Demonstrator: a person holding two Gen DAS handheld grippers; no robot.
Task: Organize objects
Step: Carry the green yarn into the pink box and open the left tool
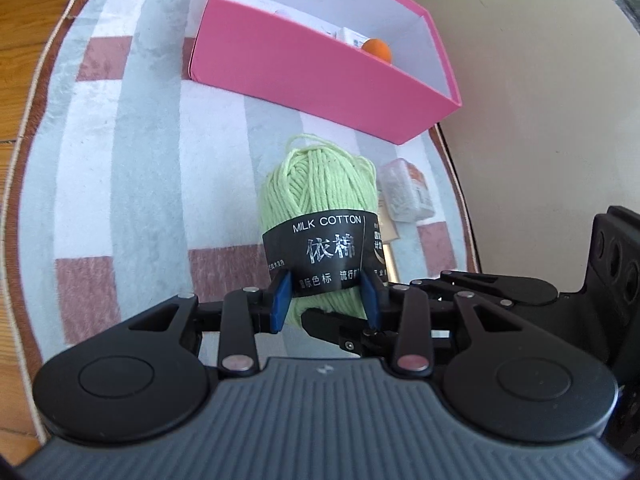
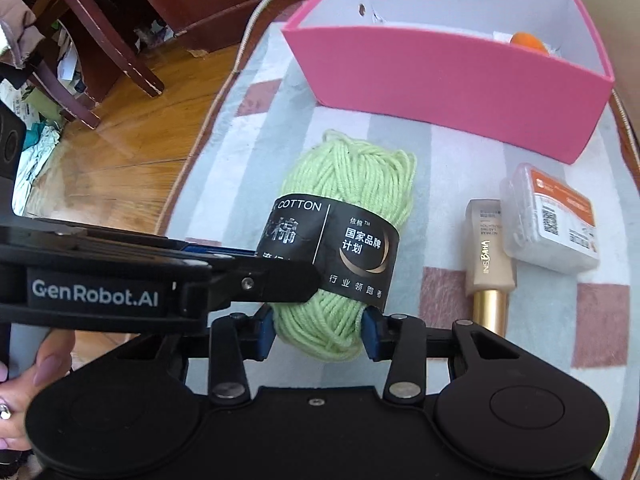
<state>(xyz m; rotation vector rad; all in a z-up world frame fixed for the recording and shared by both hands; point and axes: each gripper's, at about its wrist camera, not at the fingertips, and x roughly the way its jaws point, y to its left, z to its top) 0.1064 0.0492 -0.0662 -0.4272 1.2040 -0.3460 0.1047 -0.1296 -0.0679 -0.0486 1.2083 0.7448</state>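
Note:
A light green yarn skein (image 1: 320, 184) with a black "MILK COTTON" band is held off the striped rug. My left gripper (image 1: 326, 300) is shut on its near end, blue pads on both sides of the band. My right gripper (image 2: 318, 334) is shut on the same skein (image 2: 352, 176) lower down, and the left gripper crosses in from the left (image 2: 120, 280). A pink open box (image 1: 320, 64) stands beyond; it also shows in the right wrist view (image 2: 452, 80). An orange ball (image 1: 377, 48) and small white items lie inside it.
A clear plastic box with an orange label (image 2: 550, 220) and a beige tube with a gold cap (image 2: 490, 268) lie on the rug (image 1: 132, 168) to the right. Wooden floor and chair legs (image 2: 100, 40) are to the left. A beige wall (image 1: 540, 100) is right.

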